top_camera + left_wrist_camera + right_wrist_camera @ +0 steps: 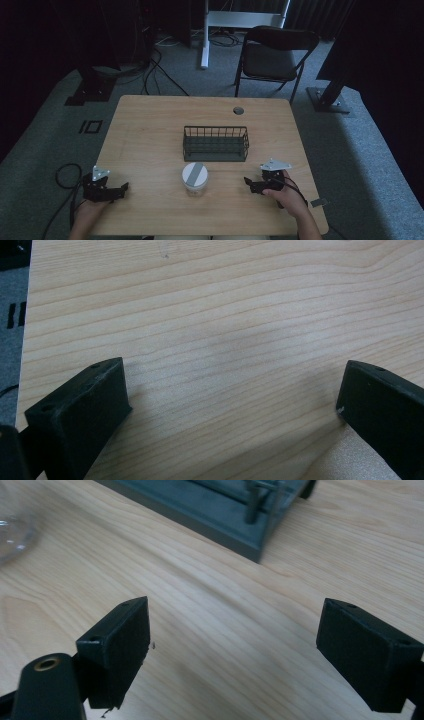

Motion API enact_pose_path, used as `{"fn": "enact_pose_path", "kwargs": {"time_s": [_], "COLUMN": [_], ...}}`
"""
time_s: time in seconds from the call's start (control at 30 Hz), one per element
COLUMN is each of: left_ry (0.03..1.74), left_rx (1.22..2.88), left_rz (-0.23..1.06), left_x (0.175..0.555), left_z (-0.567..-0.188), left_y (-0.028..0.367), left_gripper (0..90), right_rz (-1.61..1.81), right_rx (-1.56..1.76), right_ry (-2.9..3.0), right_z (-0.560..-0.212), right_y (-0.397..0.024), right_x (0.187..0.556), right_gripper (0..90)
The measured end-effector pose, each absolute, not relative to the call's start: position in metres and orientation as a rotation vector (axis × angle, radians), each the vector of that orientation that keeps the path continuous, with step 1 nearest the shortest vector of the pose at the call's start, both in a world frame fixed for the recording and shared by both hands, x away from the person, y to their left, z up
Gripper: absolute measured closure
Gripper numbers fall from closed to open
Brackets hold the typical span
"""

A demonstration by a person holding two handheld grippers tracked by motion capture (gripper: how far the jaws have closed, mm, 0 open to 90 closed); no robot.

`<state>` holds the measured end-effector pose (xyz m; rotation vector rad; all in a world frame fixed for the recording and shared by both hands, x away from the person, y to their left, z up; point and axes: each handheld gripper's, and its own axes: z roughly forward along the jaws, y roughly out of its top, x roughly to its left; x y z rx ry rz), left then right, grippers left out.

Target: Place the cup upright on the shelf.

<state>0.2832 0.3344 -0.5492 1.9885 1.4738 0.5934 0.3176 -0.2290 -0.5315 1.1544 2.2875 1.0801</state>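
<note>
The grey-lidded jar (194, 178) bears no readable label, standing between the left hand-held gripper (121, 189) and right hand-held gripper (248, 183), both spread apart.

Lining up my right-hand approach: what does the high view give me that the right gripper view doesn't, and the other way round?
High view alone: the whole jar with its grey lid standing upright in front of the wire basket, the left gripper at the table's left, and the folding chair beyond. Right gripper view alone: the right gripper with jaws wide apart and bare wood between them, plus the basket's solid base corner up close. Both share the wooden table, the basket, and the right gripper.
</note>
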Motion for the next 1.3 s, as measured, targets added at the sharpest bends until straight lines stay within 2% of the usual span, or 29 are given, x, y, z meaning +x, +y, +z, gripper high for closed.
{"fn": "enact_pose_path", "kwargs": {"time_s": [1.3], "left_ry": [1.474], "left_rx": [1.989], "left_rz": [0.593], "left_x": [0.283], "left_z": [-0.549], "left_y": [0.334], "left_gripper": [0.4], "right_rz": [1.286], "right_rx": [0.855], "right_ry": [2.456], "right_z": [-0.523], "right_y": [-0.148], "right_x": [0.296], "right_gripper": [14.1]}}
